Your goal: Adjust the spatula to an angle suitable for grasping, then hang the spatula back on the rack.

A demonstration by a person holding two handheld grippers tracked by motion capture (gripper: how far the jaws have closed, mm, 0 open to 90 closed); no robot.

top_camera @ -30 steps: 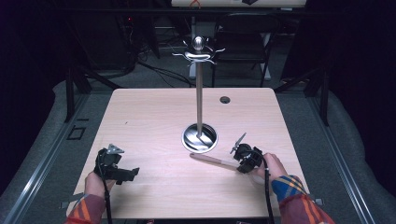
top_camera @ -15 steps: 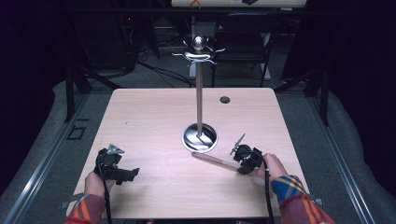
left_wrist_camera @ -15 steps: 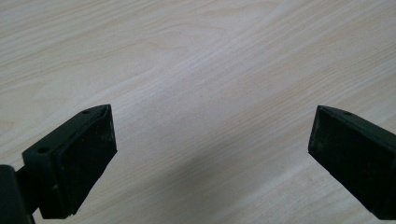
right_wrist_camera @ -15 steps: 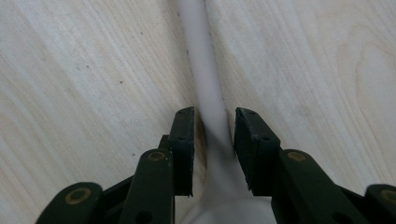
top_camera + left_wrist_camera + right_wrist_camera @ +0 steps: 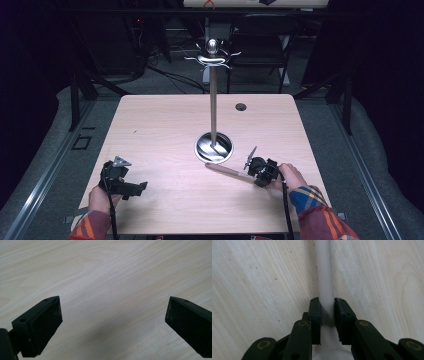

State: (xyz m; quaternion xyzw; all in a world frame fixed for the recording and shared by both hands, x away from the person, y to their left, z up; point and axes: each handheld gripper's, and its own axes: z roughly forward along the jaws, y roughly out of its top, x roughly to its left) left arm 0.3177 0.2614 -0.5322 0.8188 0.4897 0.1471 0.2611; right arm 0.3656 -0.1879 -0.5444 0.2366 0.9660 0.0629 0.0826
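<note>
A long pale utensil handle [image 5: 227,171] lies on the wooden table [image 5: 160,125], its far end just in front of the round metal base [image 5: 214,147] of an upright stand. My right gripper [image 5: 260,172] is shut on this handle near the table's front right. In the right gripper view the handle [image 5: 324,270] runs straight ahead from between the closed jaws of my right gripper [image 5: 327,303]. My left gripper [image 5: 137,187] is at the front left, open. In the left gripper view my left gripper [image 5: 113,312] has only bare wood between its jaws.
The stand's thin pole [image 5: 213,105] rises from the table's middle to a ring of curved hooks [image 5: 212,56] under a knob. A small dark cable hole [image 5: 241,106] sits near the far edge. Dark floor and a chair lie beyond the table.
</note>
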